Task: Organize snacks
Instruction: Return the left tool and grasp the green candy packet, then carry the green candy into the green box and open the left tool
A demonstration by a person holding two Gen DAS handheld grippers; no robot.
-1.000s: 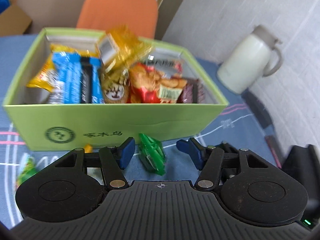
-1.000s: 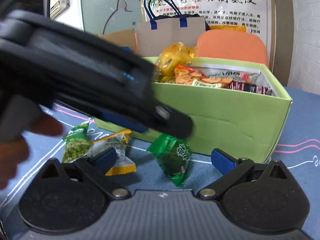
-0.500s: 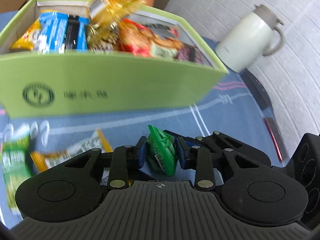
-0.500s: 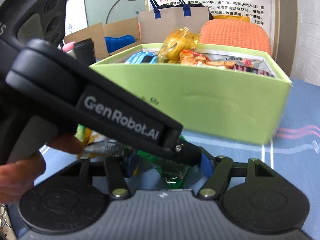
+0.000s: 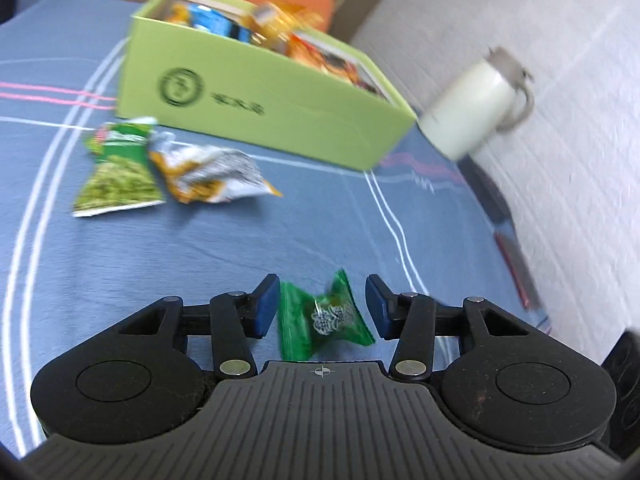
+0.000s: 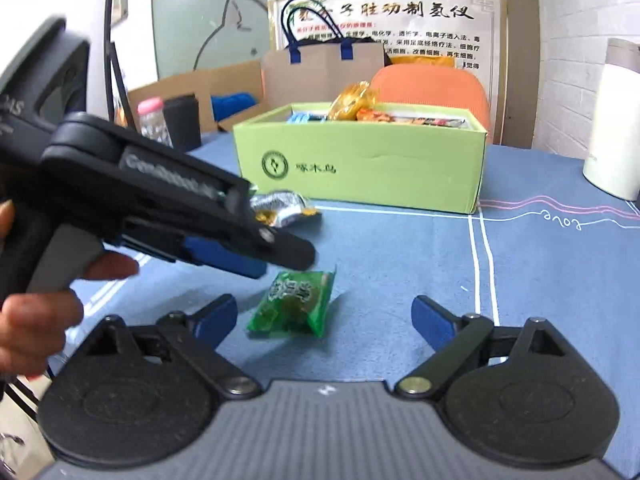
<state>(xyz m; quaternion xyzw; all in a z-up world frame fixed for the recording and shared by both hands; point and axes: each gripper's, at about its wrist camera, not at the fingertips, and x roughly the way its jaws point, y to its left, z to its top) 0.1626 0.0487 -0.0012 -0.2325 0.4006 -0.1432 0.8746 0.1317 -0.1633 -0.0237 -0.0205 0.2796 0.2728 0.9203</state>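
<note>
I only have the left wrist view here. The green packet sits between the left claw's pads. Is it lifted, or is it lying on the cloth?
Observer: Lying on the blue cloth. The right wrist view shows the green packet just under the left claw, whose jaws have just been opening.
Operator: Where is the right claw?
Observer: The right claw faces the same packet. Its jaws have just been opening too, and the pads are clear of it.
Operator: Anything beyond the green box?
Observer: A pink-capped bottle and a black cup stand behind its left end.
</note>
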